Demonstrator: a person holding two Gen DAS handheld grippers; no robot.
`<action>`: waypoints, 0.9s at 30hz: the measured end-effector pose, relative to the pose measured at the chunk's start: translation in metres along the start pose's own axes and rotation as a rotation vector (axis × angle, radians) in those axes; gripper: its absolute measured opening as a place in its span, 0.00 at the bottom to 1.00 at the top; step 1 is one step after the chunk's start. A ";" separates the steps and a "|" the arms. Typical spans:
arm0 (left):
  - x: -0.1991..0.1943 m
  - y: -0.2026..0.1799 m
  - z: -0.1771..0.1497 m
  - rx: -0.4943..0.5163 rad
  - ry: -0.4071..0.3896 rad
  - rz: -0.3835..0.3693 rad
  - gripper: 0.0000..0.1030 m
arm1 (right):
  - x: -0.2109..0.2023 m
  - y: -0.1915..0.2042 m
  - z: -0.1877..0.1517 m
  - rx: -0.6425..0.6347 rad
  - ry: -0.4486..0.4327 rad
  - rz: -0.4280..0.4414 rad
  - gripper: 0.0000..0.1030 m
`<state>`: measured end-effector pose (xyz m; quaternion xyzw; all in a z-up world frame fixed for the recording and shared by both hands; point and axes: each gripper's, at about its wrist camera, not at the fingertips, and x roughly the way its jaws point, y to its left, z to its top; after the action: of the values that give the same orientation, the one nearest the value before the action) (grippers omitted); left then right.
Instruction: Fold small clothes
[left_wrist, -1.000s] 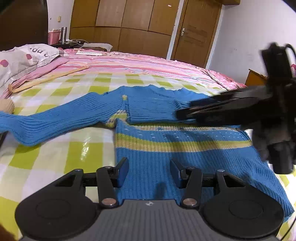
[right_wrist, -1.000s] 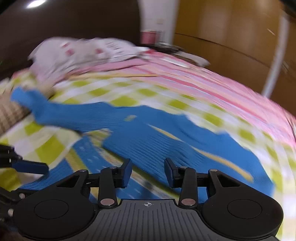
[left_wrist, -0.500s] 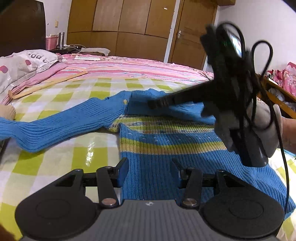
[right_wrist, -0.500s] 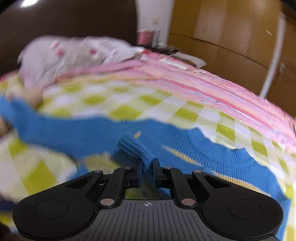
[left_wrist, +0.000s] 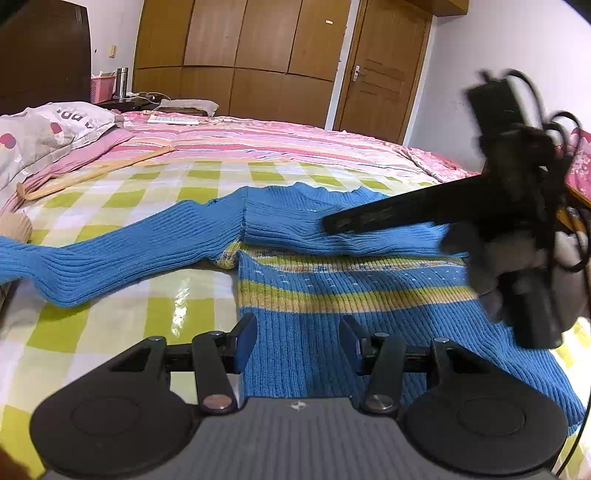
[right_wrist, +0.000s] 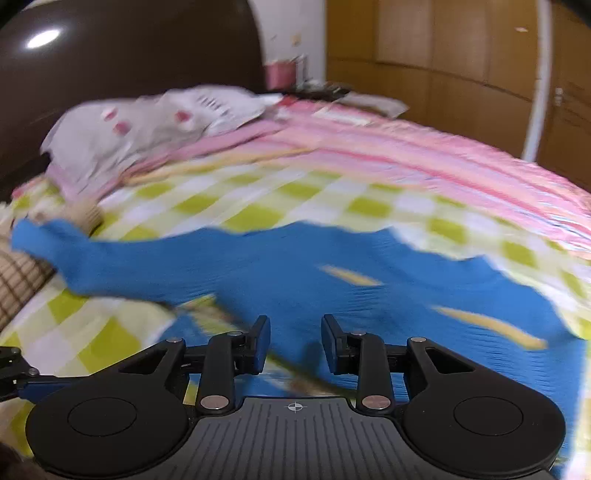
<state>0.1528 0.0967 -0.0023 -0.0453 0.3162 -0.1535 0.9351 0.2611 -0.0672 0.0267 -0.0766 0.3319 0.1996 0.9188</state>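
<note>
A small blue knit sweater (left_wrist: 332, 295) with yellow stripes lies flat on the bed. One sleeve (left_wrist: 110, 254) stretches out to the left. The other sleeve (left_wrist: 351, 229) lies folded across the chest. My left gripper (left_wrist: 297, 341) is open and empty, low over the sweater's hem. My right gripper (right_wrist: 294, 341) is open and empty above the sweater (right_wrist: 332, 273); it also shows in the left wrist view (left_wrist: 332, 223), its tip over the folded sleeve. The right wrist view is blurred.
The bed has a green-checked sheet (left_wrist: 110, 325) and a pink striped quilt (left_wrist: 277, 144) behind it. A pillow (left_wrist: 40, 129) lies at the far left. A wardrobe and a door stand at the back. A pink basket (left_wrist: 101, 86) sits on a nightstand.
My right gripper was shut on the sleeve cuff half a second ago; now it is open and has pulled back to the right. The sleeve lies across the chest. The left gripper has barely moved.
</note>
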 end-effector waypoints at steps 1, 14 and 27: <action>0.001 0.000 0.000 -0.002 0.002 0.002 0.53 | -0.005 -0.013 -0.002 0.017 -0.008 -0.038 0.29; 0.002 0.001 0.001 0.012 -0.006 0.043 0.53 | -0.011 -0.100 -0.028 0.210 0.024 -0.271 0.30; -0.028 0.102 0.000 -0.359 -0.092 0.339 0.53 | -0.025 -0.037 -0.032 0.081 0.019 -0.180 0.31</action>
<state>0.1583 0.2022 -0.0050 -0.1637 0.2987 0.0665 0.9378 0.2409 -0.1178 0.0179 -0.0706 0.3404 0.1020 0.9321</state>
